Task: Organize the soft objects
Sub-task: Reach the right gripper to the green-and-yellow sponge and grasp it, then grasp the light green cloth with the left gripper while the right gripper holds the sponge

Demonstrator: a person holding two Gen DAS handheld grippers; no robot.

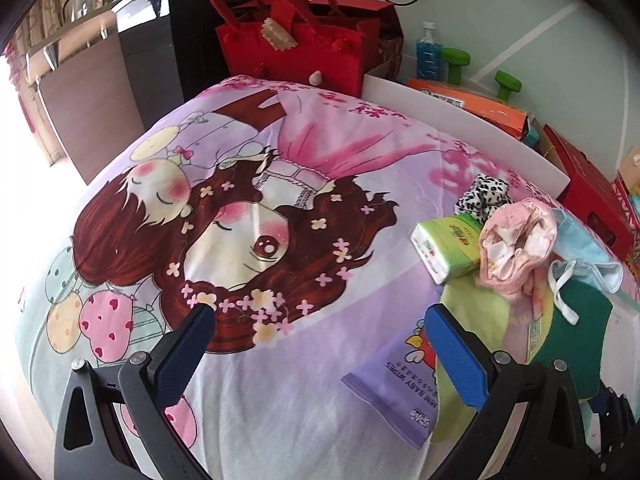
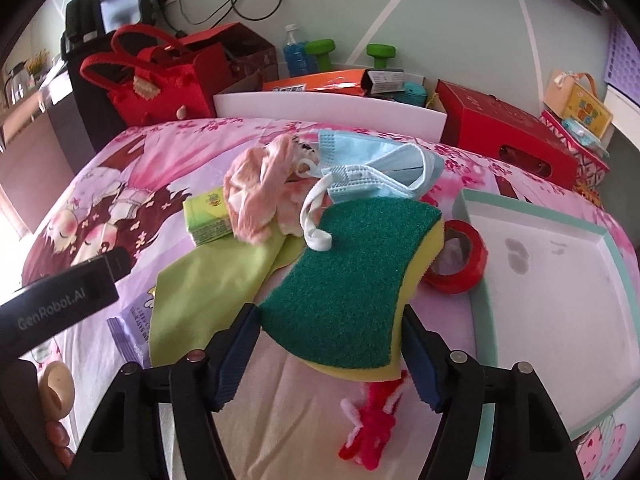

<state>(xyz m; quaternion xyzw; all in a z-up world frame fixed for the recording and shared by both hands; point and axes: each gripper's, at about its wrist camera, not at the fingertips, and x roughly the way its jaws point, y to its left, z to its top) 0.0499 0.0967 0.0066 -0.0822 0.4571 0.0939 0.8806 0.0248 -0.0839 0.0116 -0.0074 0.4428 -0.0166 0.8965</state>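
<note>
A pile of soft things lies on a cartoon-print cloth. A green and yellow sponge (image 2: 352, 276) sits between the fingers of my right gripper (image 2: 332, 320), whose jaws close on its sides. A blue face mask (image 2: 384, 168), a pink cloth (image 2: 256, 188), a lime cloth (image 2: 212, 276), a tissue pack (image 2: 208, 216) and a purple wipes pack (image 2: 132, 332) lie behind. My left gripper (image 1: 320, 320) is open and empty over the print, left of the pile: pink cloth (image 1: 516, 240), tissue pack (image 1: 448, 244), wipes pack (image 1: 400, 384).
A white tray with a teal rim (image 2: 612, 240) lies at the right, with a red tape roll (image 2: 460, 260) beside it. A red and white pipe-cleaner twist (image 2: 372, 428) lies near me. A red felt bag (image 1: 296, 44), red boxes and green dumbbells stand behind.
</note>
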